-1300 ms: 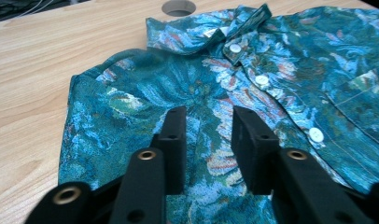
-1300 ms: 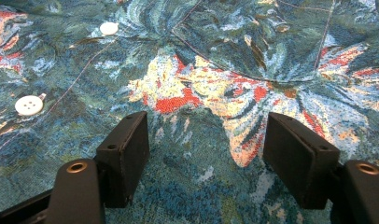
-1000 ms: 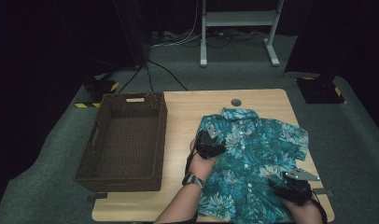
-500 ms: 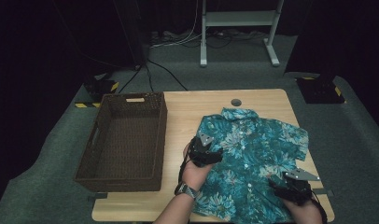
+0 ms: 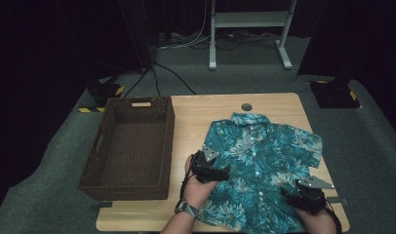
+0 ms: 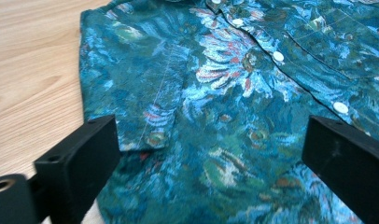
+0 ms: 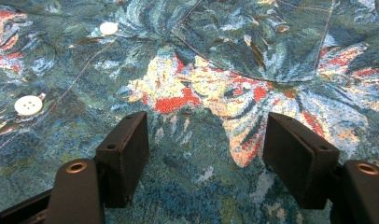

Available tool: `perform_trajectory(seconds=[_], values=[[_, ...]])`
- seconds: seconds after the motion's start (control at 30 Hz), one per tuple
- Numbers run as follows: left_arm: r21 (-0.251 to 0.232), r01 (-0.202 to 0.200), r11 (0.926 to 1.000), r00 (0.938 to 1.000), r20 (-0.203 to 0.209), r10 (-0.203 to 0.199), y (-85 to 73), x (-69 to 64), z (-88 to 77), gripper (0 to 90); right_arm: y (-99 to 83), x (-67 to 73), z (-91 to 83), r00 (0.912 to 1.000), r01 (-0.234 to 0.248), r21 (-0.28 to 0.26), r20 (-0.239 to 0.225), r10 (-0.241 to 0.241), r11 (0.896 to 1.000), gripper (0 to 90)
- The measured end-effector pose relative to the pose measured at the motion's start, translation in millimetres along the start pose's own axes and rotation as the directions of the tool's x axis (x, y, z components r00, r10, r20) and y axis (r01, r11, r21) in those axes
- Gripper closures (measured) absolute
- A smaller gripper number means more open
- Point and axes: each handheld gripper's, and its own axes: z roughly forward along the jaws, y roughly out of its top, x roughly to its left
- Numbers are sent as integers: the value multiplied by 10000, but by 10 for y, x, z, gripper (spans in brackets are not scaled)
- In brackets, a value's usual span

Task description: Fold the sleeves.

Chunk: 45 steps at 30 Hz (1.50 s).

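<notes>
**Shirt flat on table, both grippers over its near half**

Wicker basket at table's left, apart from the work. Shirt spread front-up, buttoned, on the right half of the wooden table. Left gripper over the shirt's left edge, by the folded-in sleeve; jaws have just been opening, now wide, nothing pinched. Right gripper low over the near right hem, jaws partly apart, cloth below but not clamped.

Judgement: folding under way. Take one layer cleanly at the edge, lift low, keep the button line straight. Basket rim near the left hand could catch the cloth.
</notes>
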Motion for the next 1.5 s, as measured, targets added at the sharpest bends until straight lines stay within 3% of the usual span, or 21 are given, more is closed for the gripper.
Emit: perform_trajectory(seconds=[0.17, 0.4, 0.63, 0.87, 1.0, 1.27, 1.5], values=[[193, -167, 9997, 9999, -26, 167, -170, 20, -96, 9, 0, 0, 0, 10000, -5, 0, 6, 5, 10000, 310], [388, -19, 9992, 10000, -56, 21, -355, 84, -194, 6, 0, 1, 0, 10000, -5, -2, 7, 5, 10000, 310], [695, -117, 9975, 9997, -200, 131, -536, 107, -248, 7, 0, 1, 0, 10000, -6, -1, 10, 6, 10000, 309], [1273, -151, 9917, 9993, -332, 195, -779, 109, -302, 4, 0, 0, 1, 10000, -24, 0, 11, 24, 10000, 307], [1338, -277, 9906, 9982, -482, 344, -817, 116, -346, 3, 0, 0, 1, 10000, -29, -1, 14, 29, 10000, 306], [1349, -178, 9907, 9987, -441, 239, -823, 125, -349, 1, 0, -3, 2, 10000, -46, 7, 16, 46, 10000, 296], [1364, -225, 9904, 9988, -399, 282, -821, 125, -347, 1, 4, -7, 12, 10000, -77, 104, 23, 76, 9999, 215]])
